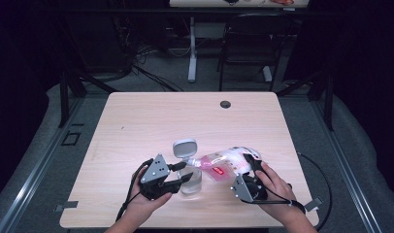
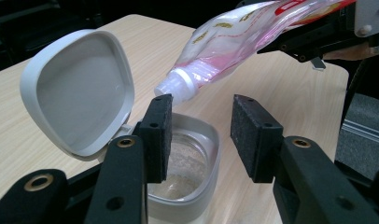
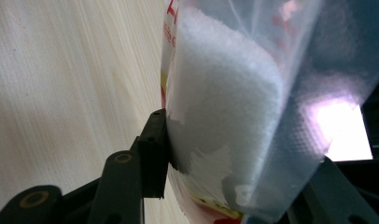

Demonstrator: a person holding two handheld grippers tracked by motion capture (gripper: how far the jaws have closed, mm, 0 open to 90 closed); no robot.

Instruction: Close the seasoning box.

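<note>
Right claw clamped on tilted refill pouch, far pad hidden behind film, spout over open jar on worktop. Left claw wide apart beside jar, gripping nothing. Jar contents hazy.

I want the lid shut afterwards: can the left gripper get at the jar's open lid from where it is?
Probably yes: the left gripper stands open beside the jar, with the lid raised just past it and only the pouch spout overhead.
</note>
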